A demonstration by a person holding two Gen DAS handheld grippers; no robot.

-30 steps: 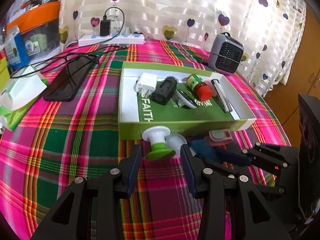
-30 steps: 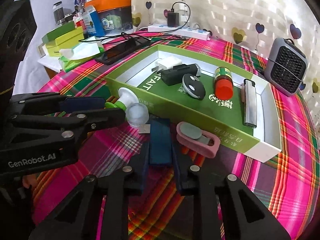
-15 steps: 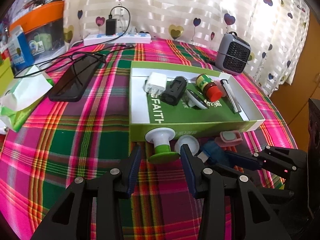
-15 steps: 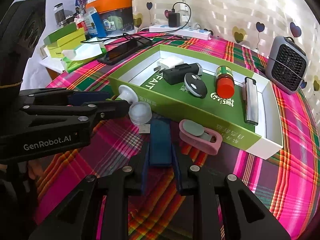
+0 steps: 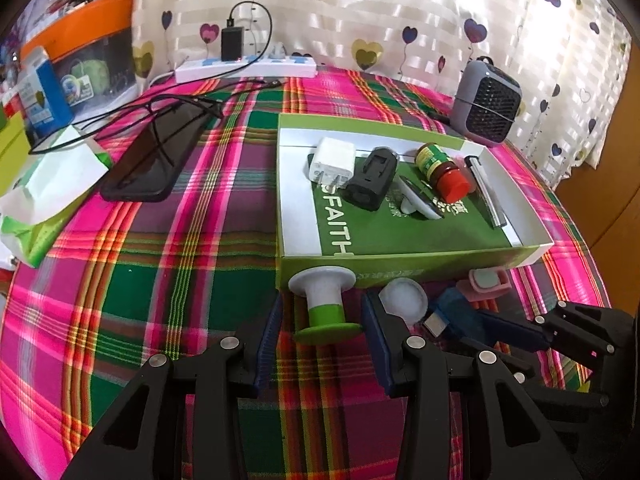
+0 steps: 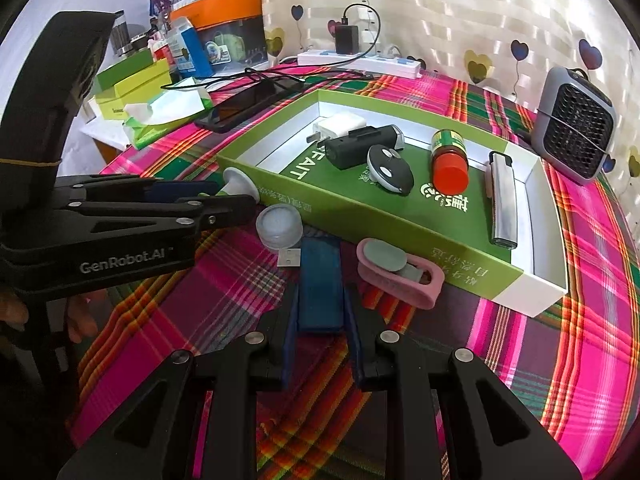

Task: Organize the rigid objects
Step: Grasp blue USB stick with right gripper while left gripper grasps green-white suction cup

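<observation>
- Left gripper (image 5: 322, 330): jaws apart, straddling the green-and-white spool (image 5: 323, 302). The right pad looks to touch its green base; the left pad stands clear. Not yet a grip.
- Right gripper (image 6: 320, 316): jaws closed on the blue USB stick (image 6: 318, 280), which lies on the desk (image 6: 560, 360) with its metal plug pointing toward the green box (image 6: 400, 232).
- Spool stands touching the box's near wall. A clear round cap (image 6: 279, 226) and a pink clip (image 6: 400, 276) lie just beside the stick, outside the box.
- Risk: the spool is top-heavy. If I close on the narrow stem off-centre, it may tip or roll against the wall.
- Risk: both grippers sit close together; lifting at once could knock them, or sweep the cap away.
- Risk: the stick is gripped near its tail, so it may pivot when lifted.
- Box holds a white charger plug (image 5: 332, 160), black holder (image 5: 372, 178), key fob (image 6: 390, 168), red-capped bottle (image 6: 450, 160) and silver lighter (image 6: 503, 200); floor space remains at the near side.
</observation>
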